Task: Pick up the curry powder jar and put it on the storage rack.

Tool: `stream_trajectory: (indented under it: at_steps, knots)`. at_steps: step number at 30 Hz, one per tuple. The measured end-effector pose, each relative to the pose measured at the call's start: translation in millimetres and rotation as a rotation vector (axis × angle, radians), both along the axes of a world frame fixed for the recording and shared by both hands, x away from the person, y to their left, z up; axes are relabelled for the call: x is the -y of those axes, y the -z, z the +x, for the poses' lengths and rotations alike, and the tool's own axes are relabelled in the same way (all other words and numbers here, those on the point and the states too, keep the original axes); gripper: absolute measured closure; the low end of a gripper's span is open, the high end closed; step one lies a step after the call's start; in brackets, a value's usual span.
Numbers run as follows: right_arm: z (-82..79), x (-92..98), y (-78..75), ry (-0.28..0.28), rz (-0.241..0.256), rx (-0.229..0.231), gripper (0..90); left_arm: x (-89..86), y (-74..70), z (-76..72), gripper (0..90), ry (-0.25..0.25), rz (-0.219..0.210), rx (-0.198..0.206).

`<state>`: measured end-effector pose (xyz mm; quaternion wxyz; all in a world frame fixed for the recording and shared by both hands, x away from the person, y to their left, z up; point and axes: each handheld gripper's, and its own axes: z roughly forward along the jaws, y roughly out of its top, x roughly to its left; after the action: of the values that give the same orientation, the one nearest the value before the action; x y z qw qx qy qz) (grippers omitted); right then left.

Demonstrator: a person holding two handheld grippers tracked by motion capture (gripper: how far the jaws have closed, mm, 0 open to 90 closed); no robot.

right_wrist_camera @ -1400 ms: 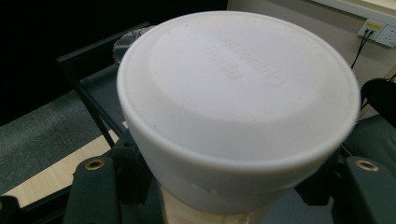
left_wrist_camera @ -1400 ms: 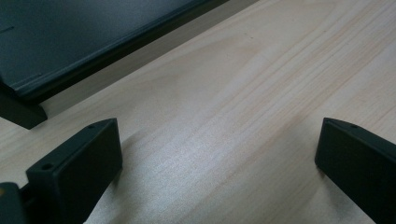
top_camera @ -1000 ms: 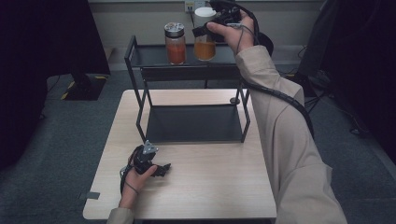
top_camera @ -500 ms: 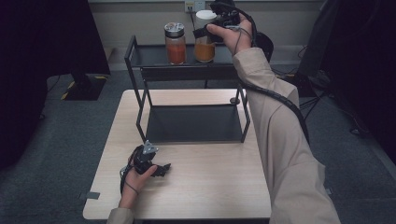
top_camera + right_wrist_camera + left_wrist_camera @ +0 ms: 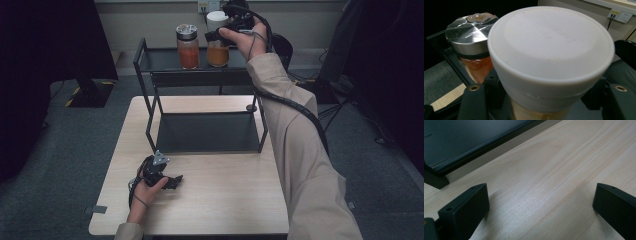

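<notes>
Right gripper (image 5: 220,34) jaws clamp the white-lidded jar (image 5: 549,62) just under its lid, one jaw each side. Jar stands on the top shelf of the black rack (image 5: 165,60), just beside a steel-lidded jar (image 5: 188,46) of orange contents. Left gripper (image 5: 172,182) rests on the table (image 5: 225,200) near the rack's base, jaws wide apart, nothing between them.
</notes>
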<state>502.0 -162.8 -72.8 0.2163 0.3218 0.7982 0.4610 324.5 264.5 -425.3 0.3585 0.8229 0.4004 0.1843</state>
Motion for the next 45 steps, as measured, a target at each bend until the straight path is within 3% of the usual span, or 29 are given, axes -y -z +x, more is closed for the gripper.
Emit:
stream_trajectory:
  at_steps: [8, 16, 24, 26, 34, 45]
  knots:
    - [-3.8, -1.0, 2.7, 0.006, -0.006, 0.011, 32.3, 0.0, 0.1, 0.0, 0.0, 0.0, -0.001, 0.0]
    - [-7.2, -3.0, 3.3, 0.029, -0.005, -0.009, 12.4, 0.0, 0.0, 0.0, 0.0, 0.0, -0.001, 0.0]
    - [-16.5, -3.3, 4.3, 0.068, 0.0, 0.003, 2.3, -0.1, 0.1, 0.1, 0.0, 0.0, -0.002, -0.001]
    - [-20.3, -0.7, 5.7, 0.078, 0.022, 0.006, 0.5, -0.1, 0.1, 0.0, 0.0, 0.0, -0.002, -0.001]
    - [-31.8, 4.2, 10.2, 0.096, 0.052, 0.001, 0.4, -0.1, 0.1, 0.0, 0.0, 0.0, -0.002, -0.001]
    - [-42.7, 6.4, 19.3, 0.103, 0.046, 0.0, 1.4, 0.0, 0.5, -0.2, 0.0, -0.002, -0.005, 0.0]
